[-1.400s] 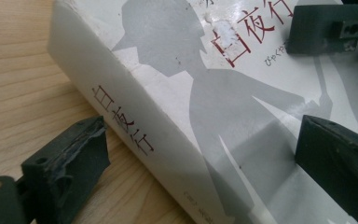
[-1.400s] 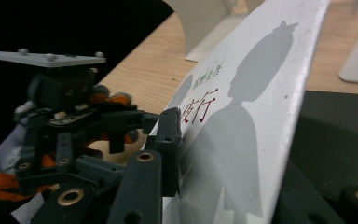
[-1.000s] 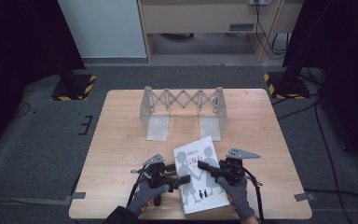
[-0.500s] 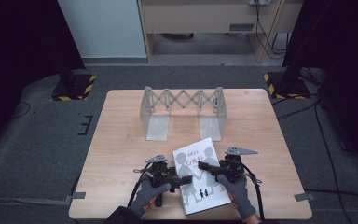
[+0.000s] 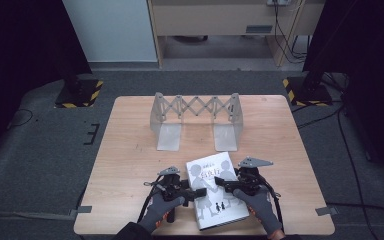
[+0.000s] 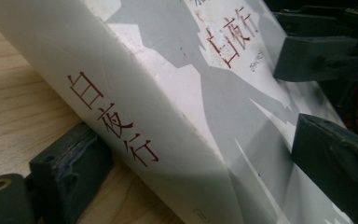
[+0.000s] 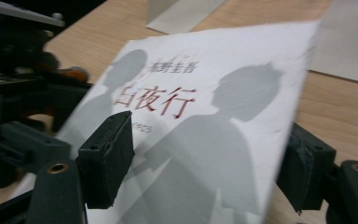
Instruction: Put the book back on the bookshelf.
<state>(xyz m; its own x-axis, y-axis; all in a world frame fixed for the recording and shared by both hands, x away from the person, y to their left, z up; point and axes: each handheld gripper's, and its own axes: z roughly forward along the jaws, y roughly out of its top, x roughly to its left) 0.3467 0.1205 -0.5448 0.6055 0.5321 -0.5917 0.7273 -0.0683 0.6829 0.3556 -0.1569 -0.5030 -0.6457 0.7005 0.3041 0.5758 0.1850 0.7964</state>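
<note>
A thick white book (image 5: 213, 190) with grey silhouettes and a red title lies flat near the table's front edge. My left gripper (image 5: 190, 191) is at its spine side, open. In the left gripper view one jaw rests on the wood against the spine (image 6: 121, 126) and the other hangs over the cover (image 6: 242, 93). My right gripper (image 5: 225, 184) comes in from the book's right side, also open. In the right gripper view one jaw stands over the cover (image 7: 200, 121) and the other lies beyond the page edge, so that edge sits between them.
A grey metal folding rack (image 5: 196, 117) with a scissor lattice and two flat feet stands across the middle of the wooden table (image 5: 130, 150), just behind the book. The table's front edge is close under both hands.
Both grippers have crept slightly inward along the book's sides. The book has stayed in place.
</note>
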